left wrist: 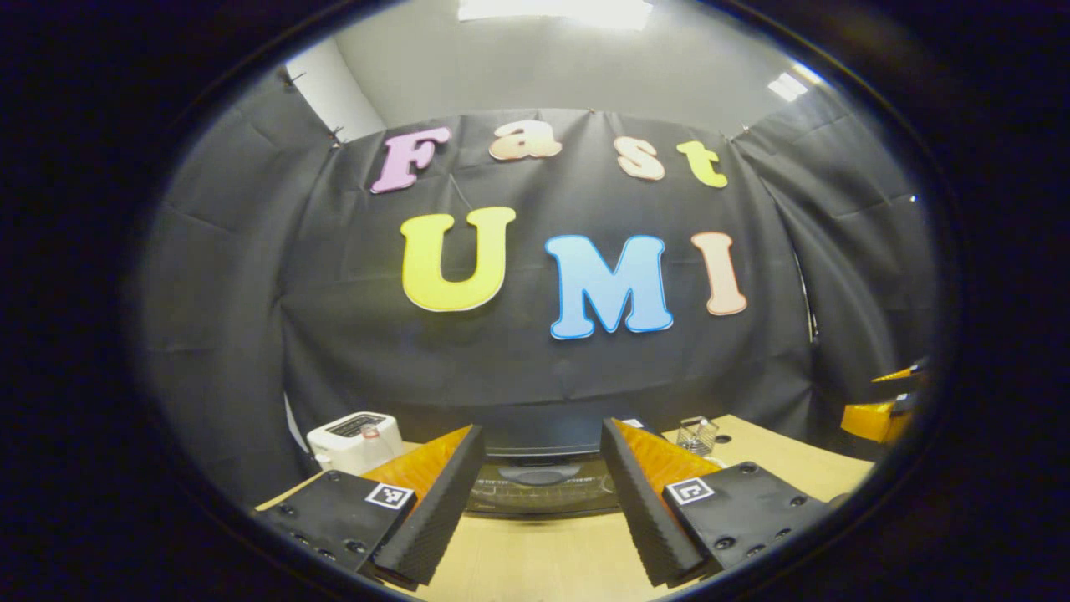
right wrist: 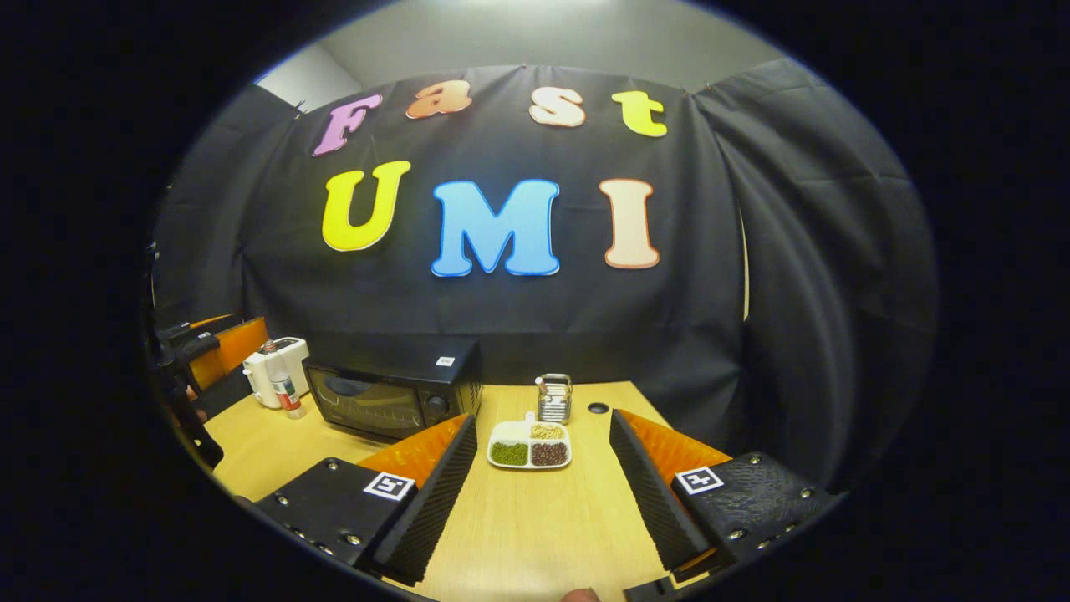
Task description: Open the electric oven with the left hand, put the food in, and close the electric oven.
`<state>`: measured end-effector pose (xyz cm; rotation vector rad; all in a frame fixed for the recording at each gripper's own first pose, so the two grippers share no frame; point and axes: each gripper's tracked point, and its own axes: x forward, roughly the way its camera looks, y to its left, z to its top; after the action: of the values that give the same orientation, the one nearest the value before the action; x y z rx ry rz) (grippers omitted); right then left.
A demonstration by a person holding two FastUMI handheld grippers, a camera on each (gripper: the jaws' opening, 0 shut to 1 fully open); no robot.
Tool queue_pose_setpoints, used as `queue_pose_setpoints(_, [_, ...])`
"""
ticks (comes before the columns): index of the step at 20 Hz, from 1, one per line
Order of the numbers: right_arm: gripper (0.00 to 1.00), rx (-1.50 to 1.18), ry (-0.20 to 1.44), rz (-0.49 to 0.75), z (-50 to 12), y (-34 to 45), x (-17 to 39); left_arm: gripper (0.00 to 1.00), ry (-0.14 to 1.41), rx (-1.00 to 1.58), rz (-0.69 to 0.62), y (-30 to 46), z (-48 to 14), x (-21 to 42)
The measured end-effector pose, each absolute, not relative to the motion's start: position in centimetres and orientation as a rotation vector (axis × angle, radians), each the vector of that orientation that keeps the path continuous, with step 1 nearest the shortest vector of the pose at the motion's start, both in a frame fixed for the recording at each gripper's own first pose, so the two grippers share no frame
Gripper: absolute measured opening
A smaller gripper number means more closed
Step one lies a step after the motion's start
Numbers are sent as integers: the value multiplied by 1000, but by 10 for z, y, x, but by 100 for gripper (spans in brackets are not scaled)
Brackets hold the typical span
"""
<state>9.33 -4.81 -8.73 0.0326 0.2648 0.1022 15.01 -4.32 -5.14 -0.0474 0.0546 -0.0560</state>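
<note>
A black electric oven (right wrist: 393, 389) stands on the wooden table at the back left with its glass door closed. In the left gripper view the oven (left wrist: 539, 477) lies straight ahead, between my fingers. My left gripper (left wrist: 539, 518) is open and holds nothing, some way short of the door. To the oven's right sits a white divided plate of food (right wrist: 531, 445) with green, brown and pale portions. My right gripper (right wrist: 539, 510) is open and empty, just short of the plate. The left gripper (right wrist: 188, 351) also appears far left in the right gripper view.
A white toaster (right wrist: 276, 368) with a small bottle (right wrist: 284, 393) before it stands left of the oven. A wire holder (right wrist: 553, 397) sits behind the plate, with a small dark hole (right wrist: 598, 408) in the table (right wrist: 535, 535) beside it. Black cloth walls close in the booth.
</note>
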Motion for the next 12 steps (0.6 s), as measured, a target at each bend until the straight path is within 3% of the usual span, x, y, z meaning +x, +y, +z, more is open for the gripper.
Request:
queue_pose_setpoints(6, [98, 1, 117, 160, -29, -46, 51, 98, 40, -64, -42, -64, -14, 64])
queue_pose_setpoints(7, [90, 4, 115, 174, -27, -40, 44, 98, 40, -75, -57, -67, -12, 55])
queue_pose_setpoints(8, [97, 7, 115, 180, -25, -37, 39, 98, 32, -83, -72, -71, -8, 48])
queue_pose_setpoints(12, [95, 30, 96, 133, -12, -44, 25, 98, 22, -78, -114, -75, -5, 32])
